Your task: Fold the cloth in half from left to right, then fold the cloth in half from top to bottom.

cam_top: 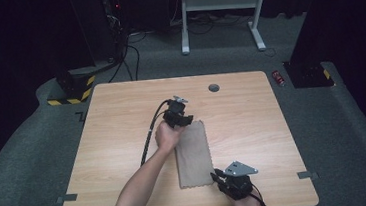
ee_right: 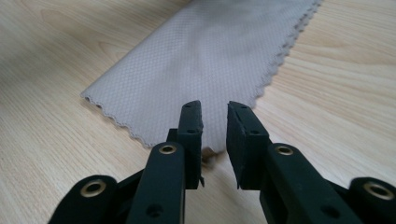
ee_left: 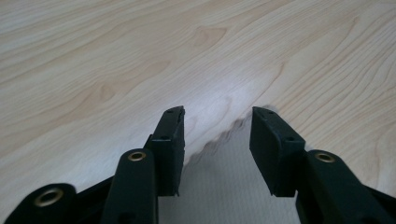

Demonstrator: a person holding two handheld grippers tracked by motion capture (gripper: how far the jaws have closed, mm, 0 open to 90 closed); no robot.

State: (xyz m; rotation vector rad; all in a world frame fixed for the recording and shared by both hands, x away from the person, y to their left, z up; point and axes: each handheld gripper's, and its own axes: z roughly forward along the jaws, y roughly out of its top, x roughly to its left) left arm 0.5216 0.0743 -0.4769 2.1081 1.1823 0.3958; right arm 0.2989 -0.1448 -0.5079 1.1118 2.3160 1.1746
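Bright table, dark surroundings

The table (cam_top: 124, 138) is evenly lit from above; a soft glare patch is seen in the left gripper view, and near jaws are slightly blurred.

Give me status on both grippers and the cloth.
Left gripper open over cloth's far corner. Right gripper open at near corner, not clamped. Cloth flat on table. Nothing in the way.

Grey-beige cloth (cam_top: 193, 155), folded into a long strip, zigzag-cut edges, lying flat mid-table
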